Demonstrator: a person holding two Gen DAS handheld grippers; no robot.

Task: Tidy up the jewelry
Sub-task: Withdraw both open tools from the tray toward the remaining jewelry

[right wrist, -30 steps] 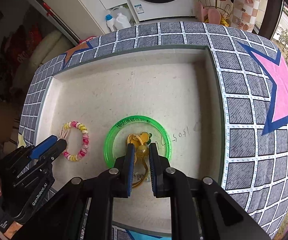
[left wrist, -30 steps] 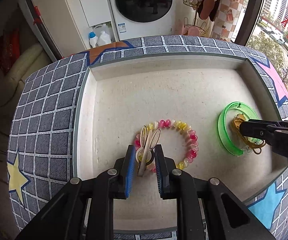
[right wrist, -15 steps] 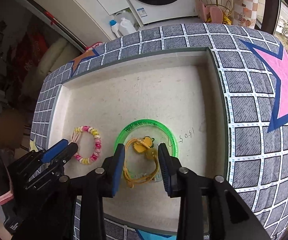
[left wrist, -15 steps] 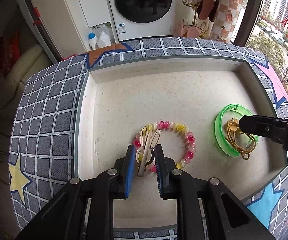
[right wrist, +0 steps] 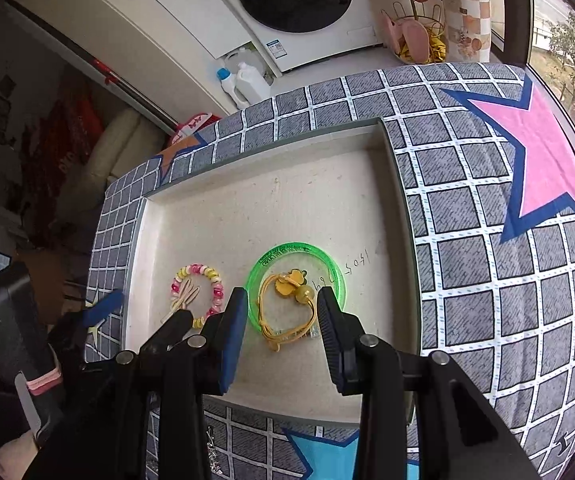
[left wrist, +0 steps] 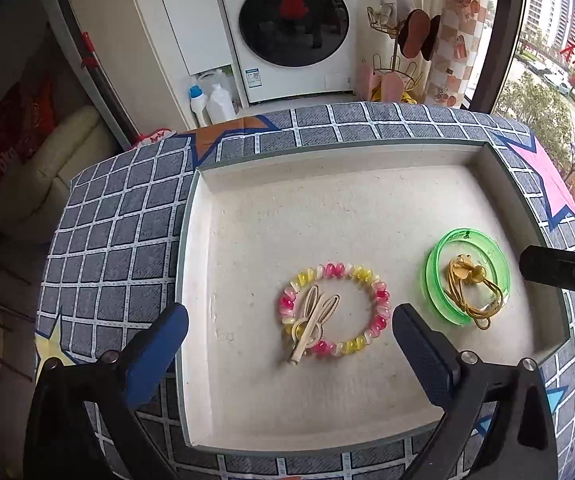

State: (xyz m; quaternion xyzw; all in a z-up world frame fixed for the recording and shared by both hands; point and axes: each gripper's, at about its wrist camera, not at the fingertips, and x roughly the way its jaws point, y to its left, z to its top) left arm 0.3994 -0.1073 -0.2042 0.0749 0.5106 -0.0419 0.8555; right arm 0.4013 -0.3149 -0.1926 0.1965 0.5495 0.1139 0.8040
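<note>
One beaded bracelet [left wrist: 334,309] with one cream hair clip [left wrist: 312,326] inside its ring, between the wide-open, just-released left claw [left wrist: 289,330] fingers. One green bangle [right wrist: 296,279] ringing one yellow cord charm [right wrist: 287,304], just ahead of the partly open, empty right claw [right wrist: 283,314]. All in one tray [left wrist: 327,196] on the table.

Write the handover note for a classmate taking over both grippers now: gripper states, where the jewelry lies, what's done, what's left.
Left gripper: just opened wide, holding nothing.
Right gripper: partly open, holding nothing.
Cream hair clip lies across the beaded bracelet; yellow cord charm lies in the green bangle, its cord trailing over the rim. All in the tray.
Done: both pieces released.
Left: no other jewelry visible; check before finishing.
</note>
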